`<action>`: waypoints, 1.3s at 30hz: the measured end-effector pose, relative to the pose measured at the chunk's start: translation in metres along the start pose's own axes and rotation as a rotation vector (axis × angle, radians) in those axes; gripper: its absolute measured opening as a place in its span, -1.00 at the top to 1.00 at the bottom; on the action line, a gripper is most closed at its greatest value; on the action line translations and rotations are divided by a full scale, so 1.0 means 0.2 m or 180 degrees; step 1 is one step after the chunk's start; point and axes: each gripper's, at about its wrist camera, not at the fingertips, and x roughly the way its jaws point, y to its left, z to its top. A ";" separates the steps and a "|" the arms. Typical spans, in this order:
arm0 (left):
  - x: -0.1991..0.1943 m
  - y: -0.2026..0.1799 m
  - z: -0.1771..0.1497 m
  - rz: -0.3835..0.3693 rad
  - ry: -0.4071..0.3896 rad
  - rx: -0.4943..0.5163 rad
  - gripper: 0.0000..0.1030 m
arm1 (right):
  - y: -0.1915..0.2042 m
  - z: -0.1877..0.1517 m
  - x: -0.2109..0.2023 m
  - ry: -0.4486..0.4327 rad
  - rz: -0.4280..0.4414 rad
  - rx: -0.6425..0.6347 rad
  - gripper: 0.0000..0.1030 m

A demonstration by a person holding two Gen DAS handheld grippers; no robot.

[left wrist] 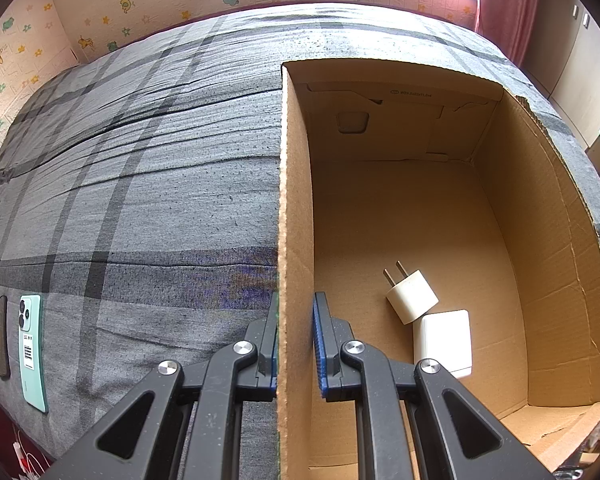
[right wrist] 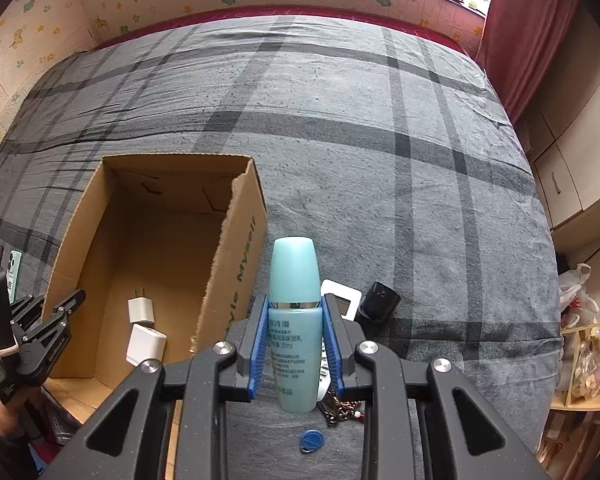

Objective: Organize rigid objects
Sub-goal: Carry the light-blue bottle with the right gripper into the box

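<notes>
Grey plaid bedding (right wrist: 380, 168) fills both views. At left, the left gripper (left wrist: 296, 344) pinches the cardboard box (right wrist: 236, 240) wall, apparently steadying it; two white chargers (left wrist: 428, 316) lie inside. Centre frame, the right gripper (right wrist: 296, 344) clamps a teal bottle (right wrist: 294, 320) beside the box, likely bound inside.

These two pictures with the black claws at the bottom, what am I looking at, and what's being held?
Each picture comes from a camera mounted on a hand-held gripper that a person carries, looking along its two fingers. In the left view, the left hand-held gripper pinches the side wall of a cardboard box on a grey plaid bed. Two white chargers lie inside; a green phone lies on the bed. In the right view, the right hand-held gripper clamps a turquoise bottle.
</notes>
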 end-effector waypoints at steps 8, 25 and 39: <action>0.00 0.01 0.00 -0.0014 0.0001 -0.0006 0.72 | 0.18 0.06 0.01 -0.0017 0.0121 -0.0171 0.47; 0.00 0.02 0.00 -0.0033 0.0005 -0.0022 0.72 | 0.55 0.10 0.17 0.0146 0.0353 -0.0496 0.47; 0.01 0.02 0.00 -0.0026 0.0004 -0.0019 0.72 | 0.68 0.07 0.46 0.0464 0.0380 -0.0510 0.47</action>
